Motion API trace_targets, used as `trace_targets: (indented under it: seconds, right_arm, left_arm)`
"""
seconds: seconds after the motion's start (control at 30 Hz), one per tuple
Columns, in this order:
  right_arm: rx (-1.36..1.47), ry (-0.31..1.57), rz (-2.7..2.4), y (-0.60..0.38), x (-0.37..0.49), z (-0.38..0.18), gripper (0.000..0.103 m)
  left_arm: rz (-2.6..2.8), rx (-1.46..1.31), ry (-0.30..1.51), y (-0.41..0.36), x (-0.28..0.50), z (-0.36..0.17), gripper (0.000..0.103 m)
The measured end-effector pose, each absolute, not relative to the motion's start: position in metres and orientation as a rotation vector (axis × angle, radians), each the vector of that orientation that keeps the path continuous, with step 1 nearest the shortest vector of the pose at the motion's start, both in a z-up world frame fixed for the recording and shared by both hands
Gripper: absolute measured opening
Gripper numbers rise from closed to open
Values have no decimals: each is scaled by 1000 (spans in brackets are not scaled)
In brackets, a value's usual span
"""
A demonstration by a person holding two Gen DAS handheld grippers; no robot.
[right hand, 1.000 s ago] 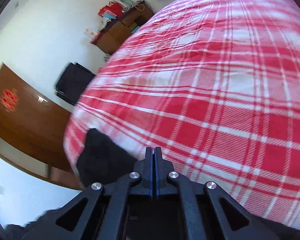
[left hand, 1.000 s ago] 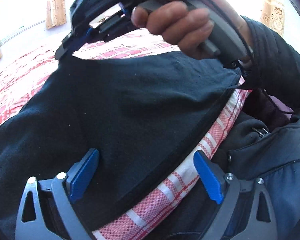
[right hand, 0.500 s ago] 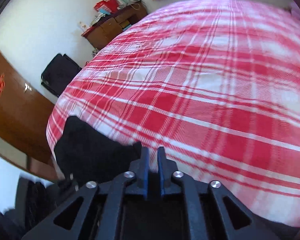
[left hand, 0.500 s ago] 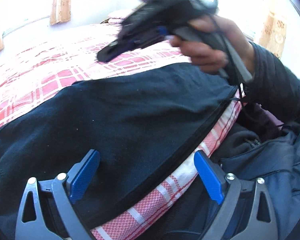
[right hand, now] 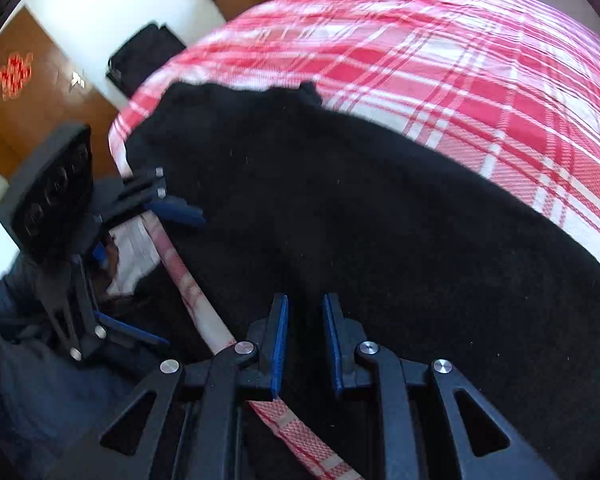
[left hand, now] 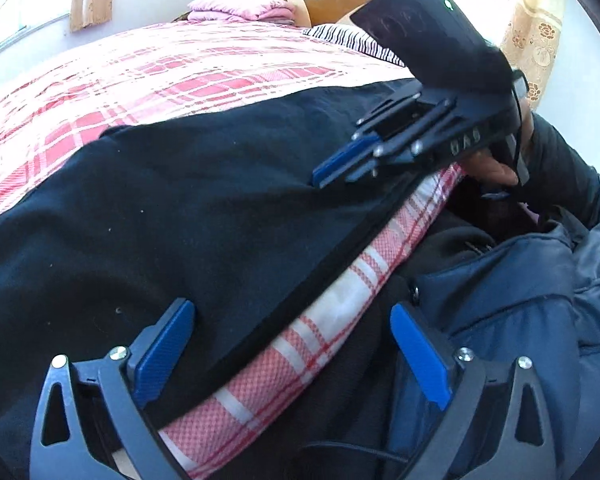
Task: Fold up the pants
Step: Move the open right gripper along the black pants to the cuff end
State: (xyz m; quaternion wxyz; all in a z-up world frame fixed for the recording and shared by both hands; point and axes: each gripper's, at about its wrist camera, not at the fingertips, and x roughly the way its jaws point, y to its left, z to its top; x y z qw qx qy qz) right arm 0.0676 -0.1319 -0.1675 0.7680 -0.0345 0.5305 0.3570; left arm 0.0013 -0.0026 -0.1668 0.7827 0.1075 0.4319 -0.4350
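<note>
The black pants (left hand: 188, 208) lie spread flat along the near edge of the bed (left hand: 148, 76), on its red-and-white checked cover. The left gripper (left hand: 292, 344) hovers over that near edge with jaws wide apart and nothing between them. The right gripper (right hand: 305, 336) hangs over the pants further right; its jaws have just been opening, stand a narrow gap apart and hold nothing. A hand (left hand: 496, 164) grips its handle.
</note>
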Motion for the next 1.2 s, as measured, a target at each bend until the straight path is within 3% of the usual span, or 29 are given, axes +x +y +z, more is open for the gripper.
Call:
trace_targets:
  seconds: [0.1, 0.2, 0.5, 0.6, 0.73, 1.0, 1.2]
  right_arm:
    - [-22, 1087, 857, -128, 61, -153, 19]
    - [-100, 1169, 829, -111, 59, -175, 35]
    - [65, 1041, 719, -168, 59, -154, 39]
    - [119, 1082, 580, -209, 64, -166, 48]
    - [255, 1066, 595, -238, 64, -168, 48]
    - [163, 955, 286, -289, 61, -145, 52]
    - [58, 928, 168, -296, 61, -150, 53]
  left_arm:
    - [-930, 238, 931, 0, 1, -166, 100]
    - [-926, 228, 928, 3, 1, -164, 100]
    - [-803, 121, 839, 22, 19, -143, 100]
    - [-771, 137, 888, 22, 28, -159, 100]
    - [-744, 237, 857, 12, 20, -162, 103]
    - [-670, 237, 811, 0, 35, -141, 103]
    - [-588, 211, 856, 1, 50, -159, 103]
